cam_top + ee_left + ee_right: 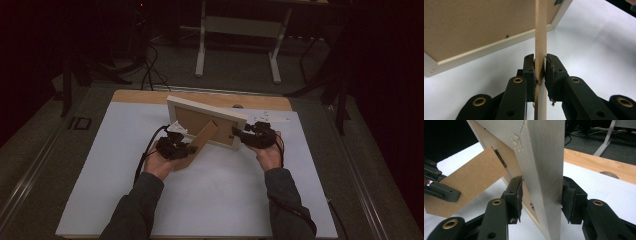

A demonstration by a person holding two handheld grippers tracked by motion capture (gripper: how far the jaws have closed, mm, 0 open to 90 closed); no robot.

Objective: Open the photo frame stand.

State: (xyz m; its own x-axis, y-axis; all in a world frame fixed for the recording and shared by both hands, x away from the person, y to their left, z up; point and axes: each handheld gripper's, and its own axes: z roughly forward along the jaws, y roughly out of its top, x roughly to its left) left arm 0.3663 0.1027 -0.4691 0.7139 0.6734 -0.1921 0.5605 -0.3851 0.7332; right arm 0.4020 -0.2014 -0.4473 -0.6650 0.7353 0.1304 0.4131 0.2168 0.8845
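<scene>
Here, in the high view, a pale wooden picture frame with a brown fibreboard back [205,121] stands tilted on the white sheet covering the table [200,200], its back turned toward the person. A flat brown fibreboard stand leg [200,142] swings out from the back of the frame toward the near left. The left gripper [186,148], held in the person's left hand [159,162], meets the lower end of that leg, while the right gripper [239,132], held in the right hand [269,155], sits at the frame's lower right corner. A strip of bare light wood tabletop [200,97] shows beyond the sheet's far edge. In the left gripper view, the left gripper [539,72] pinches the leg [540,37] edge-on, both pads pressed against its thin faces, with the frame's back [474,25] rising behind at upper left. In the right gripper view, the right gripper [541,197] clamps the frame's pale wooden border [544,165] near its corner, one pad on each side; the leg [466,182] reaches left to the other gripper's black jaws, closed on its end.
</scene>
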